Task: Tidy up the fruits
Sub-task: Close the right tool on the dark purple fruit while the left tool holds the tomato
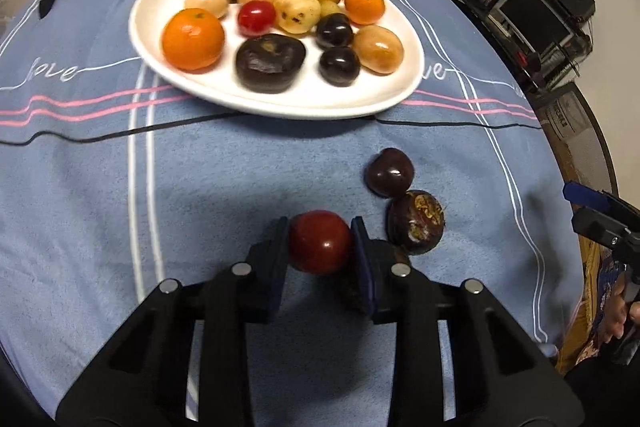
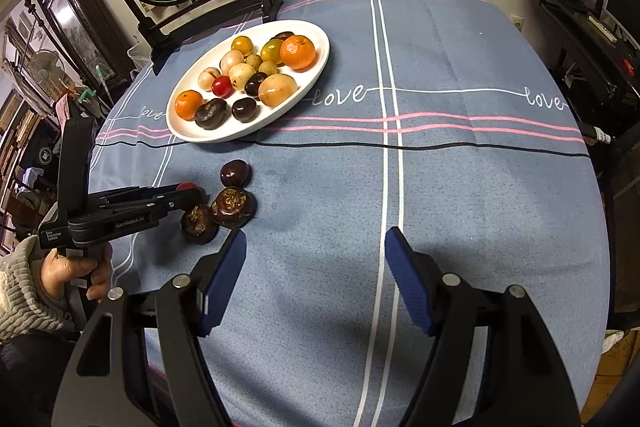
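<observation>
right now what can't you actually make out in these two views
- Left wrist view: the dark fruit behind the left gripper is mostly covered by a finger.
- Right wrist view: the red tomato is nearly hidden by that gripper's fingers.
- Left wrist view: the right gripper is cut off by the frame edge.

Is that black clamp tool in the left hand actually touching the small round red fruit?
Touching. In the left wrist view, the left tool has both blue pads pressed against the small round red fruit, no gap either side.
</observation>
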A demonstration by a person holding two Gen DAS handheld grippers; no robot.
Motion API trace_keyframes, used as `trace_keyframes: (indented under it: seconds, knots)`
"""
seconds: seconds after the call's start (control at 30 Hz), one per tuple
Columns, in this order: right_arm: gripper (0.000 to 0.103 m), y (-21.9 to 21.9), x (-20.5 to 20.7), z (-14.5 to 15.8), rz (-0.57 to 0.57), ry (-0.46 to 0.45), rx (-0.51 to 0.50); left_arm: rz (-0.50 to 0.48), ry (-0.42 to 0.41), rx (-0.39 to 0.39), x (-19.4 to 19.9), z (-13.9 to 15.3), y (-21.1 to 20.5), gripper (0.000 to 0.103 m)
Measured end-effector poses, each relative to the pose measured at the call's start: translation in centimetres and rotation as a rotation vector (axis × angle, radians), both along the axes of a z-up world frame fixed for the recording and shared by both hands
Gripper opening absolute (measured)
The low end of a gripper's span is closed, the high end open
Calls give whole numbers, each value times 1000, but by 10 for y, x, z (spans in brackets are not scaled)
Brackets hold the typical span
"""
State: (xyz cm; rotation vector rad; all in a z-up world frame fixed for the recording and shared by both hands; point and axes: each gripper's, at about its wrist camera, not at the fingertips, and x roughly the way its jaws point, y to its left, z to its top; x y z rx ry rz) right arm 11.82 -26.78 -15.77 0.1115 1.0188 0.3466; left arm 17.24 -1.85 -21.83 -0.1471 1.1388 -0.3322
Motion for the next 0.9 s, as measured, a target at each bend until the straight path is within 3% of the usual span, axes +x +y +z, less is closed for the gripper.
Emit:
trace_keyframes:
  seconds: [0.17, 0.53, 0.9]
  knots:
    - [72, 11, 8, -5, 41, 10, 19, 44, -31, 18, -21, 11, 20, 31]
    - [72, 86, 51, -30, 241, 15, 6, 226, -36, 61, -82, 24, 80, 30]
    - [46, 119, 78, -51, 330, 24, -28, 353, -14, 63, -130, 25, 107, 30]
